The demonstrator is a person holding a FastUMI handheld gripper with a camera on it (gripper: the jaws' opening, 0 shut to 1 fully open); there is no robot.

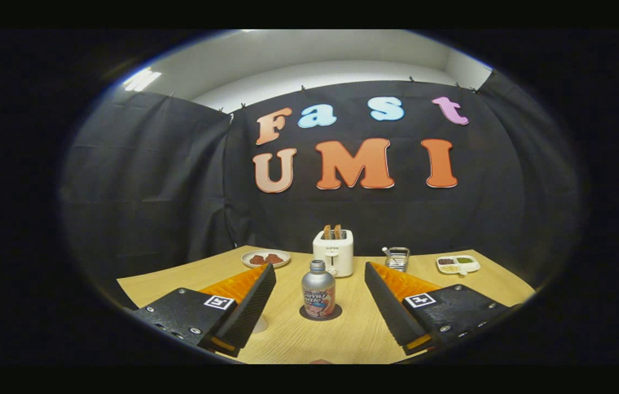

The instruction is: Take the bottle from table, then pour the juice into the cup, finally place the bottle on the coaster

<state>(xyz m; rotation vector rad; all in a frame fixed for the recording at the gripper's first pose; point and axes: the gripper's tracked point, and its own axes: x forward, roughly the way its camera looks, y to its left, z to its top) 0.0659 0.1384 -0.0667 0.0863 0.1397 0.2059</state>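
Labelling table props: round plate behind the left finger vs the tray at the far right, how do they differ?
The plate is round and undivided; the tray is oblong and split into compartments. The plate holds reddish-brown pieces; the tray holds dark, green and pale fillings kept apart. Both are pale and shallow, at the back of the table, beyond the open gripper and the bottle between its fingers.

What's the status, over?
Gripper open, fingers either side of bottle, not touching. Bottle upright on dark coaster. Toaster behind; path clear.
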